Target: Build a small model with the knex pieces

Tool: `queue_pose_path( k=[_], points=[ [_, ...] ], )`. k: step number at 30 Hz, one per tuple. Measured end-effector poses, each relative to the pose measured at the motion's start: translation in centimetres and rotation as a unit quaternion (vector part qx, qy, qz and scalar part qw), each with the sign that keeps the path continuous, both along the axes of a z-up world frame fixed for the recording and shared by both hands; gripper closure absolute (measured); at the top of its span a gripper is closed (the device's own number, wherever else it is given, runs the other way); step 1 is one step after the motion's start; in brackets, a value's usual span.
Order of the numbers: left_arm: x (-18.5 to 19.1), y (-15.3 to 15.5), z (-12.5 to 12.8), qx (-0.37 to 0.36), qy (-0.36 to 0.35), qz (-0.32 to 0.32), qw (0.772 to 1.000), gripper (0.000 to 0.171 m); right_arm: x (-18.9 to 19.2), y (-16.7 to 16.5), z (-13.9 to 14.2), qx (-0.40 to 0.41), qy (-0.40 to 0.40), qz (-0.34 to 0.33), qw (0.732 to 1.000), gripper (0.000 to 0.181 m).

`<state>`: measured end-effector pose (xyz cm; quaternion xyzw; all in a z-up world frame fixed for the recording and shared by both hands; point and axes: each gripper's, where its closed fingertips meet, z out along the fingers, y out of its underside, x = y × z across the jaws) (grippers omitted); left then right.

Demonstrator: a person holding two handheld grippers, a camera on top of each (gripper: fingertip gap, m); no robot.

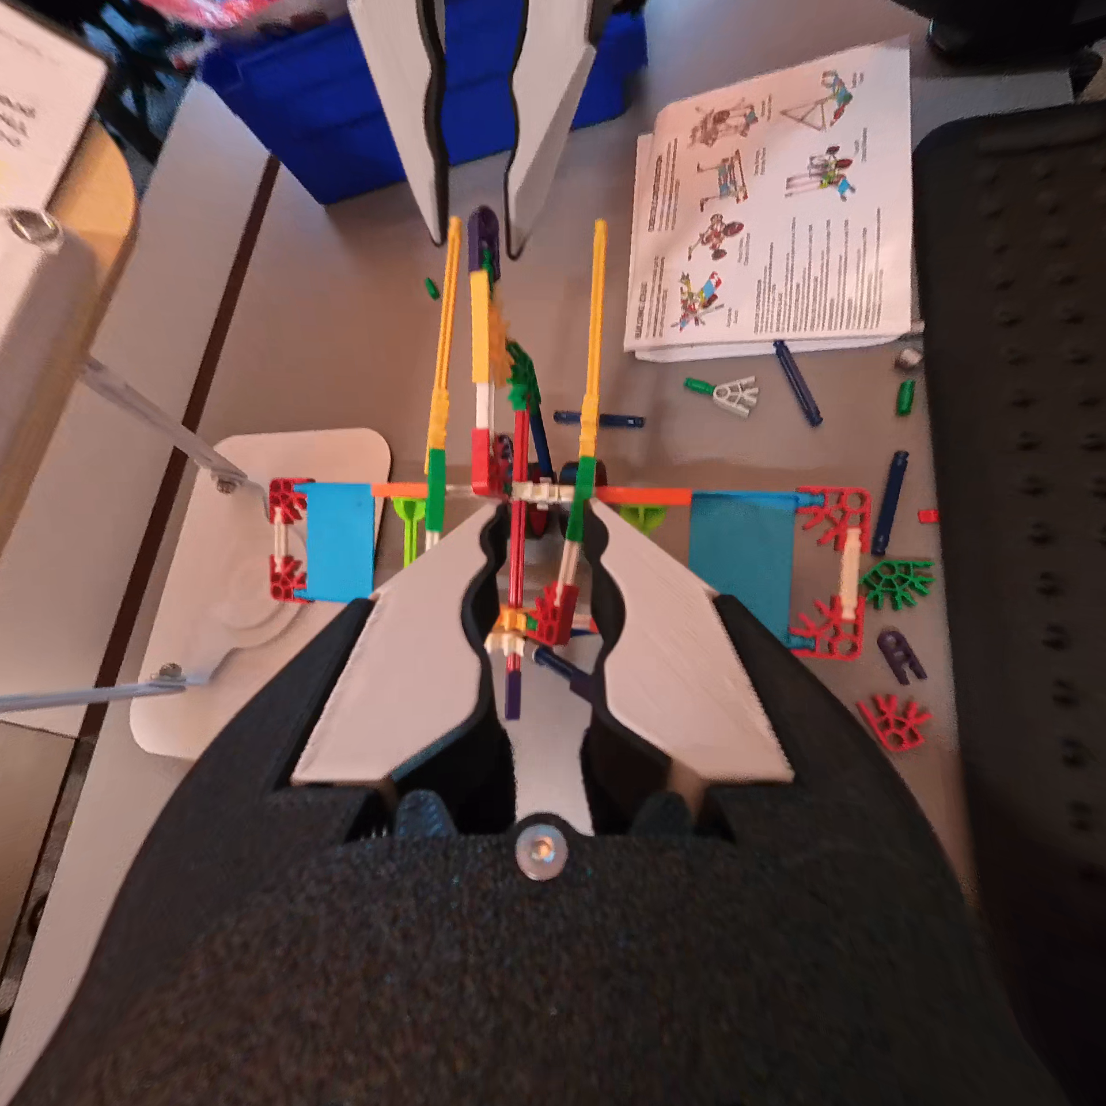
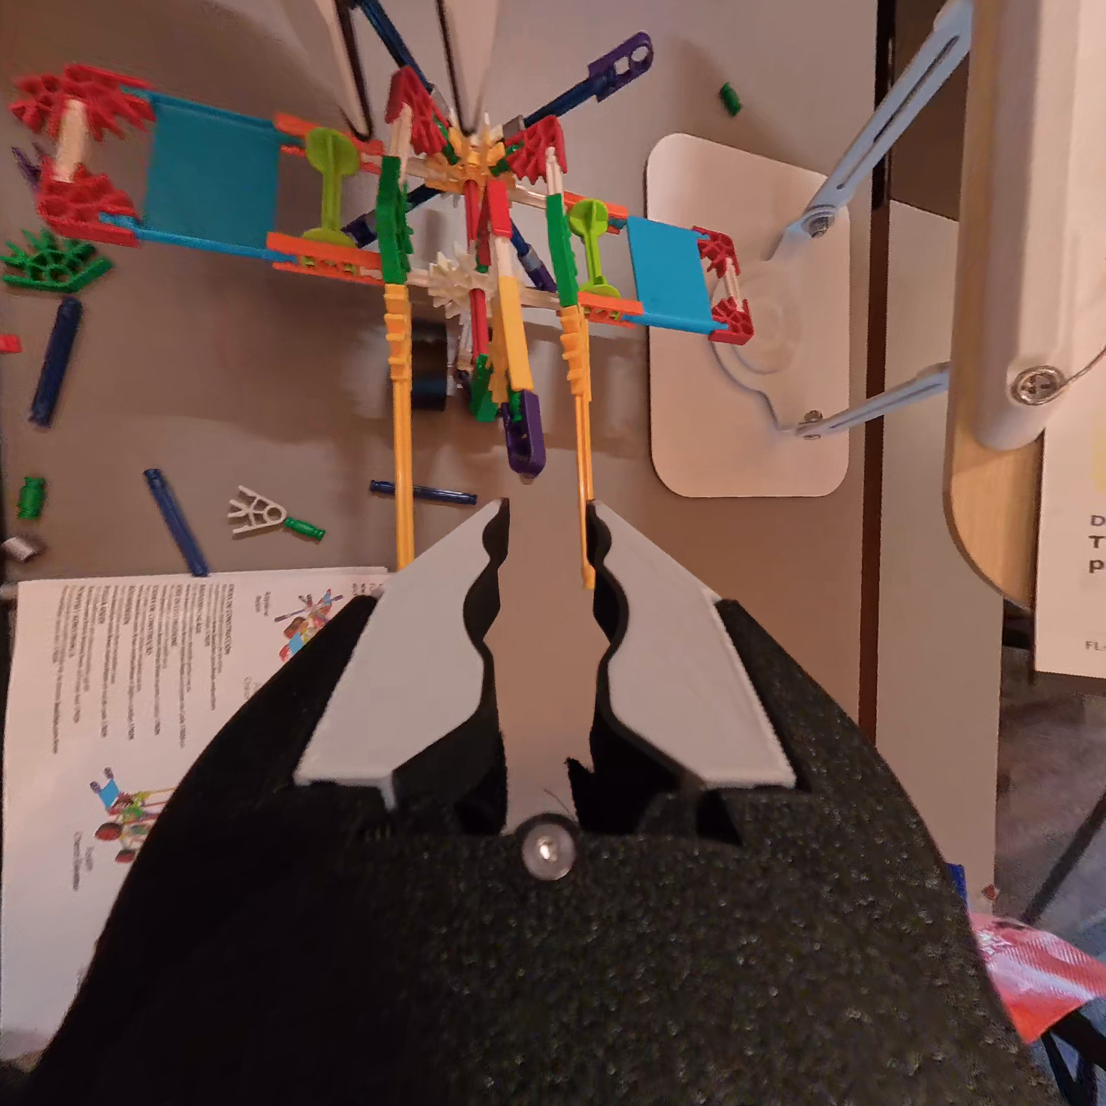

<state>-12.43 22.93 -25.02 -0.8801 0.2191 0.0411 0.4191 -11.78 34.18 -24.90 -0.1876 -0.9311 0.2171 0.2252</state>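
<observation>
A colourful toy model (image 1: 479, 323) made of rods and connectors, with blue panels (image 1: 338, 538) and red corner pieces, sits over the grey table. My left gripper (image 1: 544, 509) is closed around the model's central hub; a red rod and a red connector lie between its pads. In the right wrist view it (image 2: 416, 128) reaches the model (image 2: 509, 335) from the far side. My right gripper (image 2: 547, 509) is open and empty, just short of the model's purple end piece (image 2: 526, 431). A long yellow rod (image 2: 583, 479) runs beside its right fingertip. It (image 1: 477, 245) also shows in the left wrist view.
An open instruction booklet (image 1: 772, 209) lies at the right. Loose pieces lie below it: dark blue rods (image 1: 799, 383), a green connector (image 1: 898, 583), a red connector (image 1: 895, 721). A blue bin (image 1: 335, 102) stands behind, a white stand base (image 1: 239, 598) at left, a black chair (image 1: 1017, 419) at right. The tips of one gripper are about 12 centimetres away from the tips of the other.
</observation>
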Motion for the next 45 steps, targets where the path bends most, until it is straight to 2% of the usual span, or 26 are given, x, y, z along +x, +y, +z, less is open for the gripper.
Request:
queue_pose_path(
  k=[5,9,11,12,13,14,17,20,23,29,35,45],
  points=[
    [-2.2,-0.2,0.7,0.017,0.015,0.052,0.998,0.14,-1.8,1.2,-1.1,0.028,0.019,-0.031,0.999,0.156],
    [-1.5,-0.5,-0.5,-0.008,-0.007,0.034,0.999,0.131,-3.6,2.0,-2.4,0.044,0.036,-0.048,0.997,0.15],
    [-0.5,-0.8,-0.4,-0.012,-0.029,0.013,0.999,0.131,-3.7,1.4,-3.6,0.029,0.015,-0.039,0.999,0.151],
    [-0.5,-0.9,-0.3,-0.012,-0.031,0.011,0.999,0.131,-3.7,1.3,-4.1,0.028,0.01,-0.035,0.999,0.153],
    [0.0,-1.2,-0.2,-0.013,-0.043,0.001,0.999,0.131,-3.8,1.3,-4.5,0.033,0.007,-0.034,0.999,0.162],
    [0.5,-1.5,-0.1,-0.015,-0.057,-0.008,0.998,0.131,-3.8,1.3,-4.9,0.034,-0.001,-0.033,0.999,0.175],
    [0.5,-2.0,-1.3,-0.047,-0.053,-0.008,0.997,0.137,-3.7,0.7,-5.4,0.017,-0.017,-0.025,0.999,0.177],
    [0.2,-1.3,-2.4,-0.065,-0.034,-0.003,0.997,0.152,-3.2,0.2,-5.7,-0.018,-0.051,-0.028,0.998,0.178],
    [-0.2,-0.7,-2.3,-0.059,-0.033,0.005,0.998,0.164,-2.6,0.1,-6.1,-0.049,-0.088,-0.03,0.994,0.178],
    [-0.5,-0.4,-1.9,-0.053,-0.068,0.023,0.996,0.165,-1.9,-0.3,-7.0,-0.063,-0.123,-0.025,0.99,0.178],
    [-0.6,-0.2,-1.6,-0.048,-0.12,0.031,0.991,0.165,-2.1,-0.3,-7.2,-0.066,-0.125,-0.031,0.989,0.178],
    [-0.8,-0.3,-1.5,-0.046,-0.126,0.035,0.99,0.164,-2.9,-0.4,-5.7,-0.091,-0.099,-0.043,0.99,0.177]
  ],
)
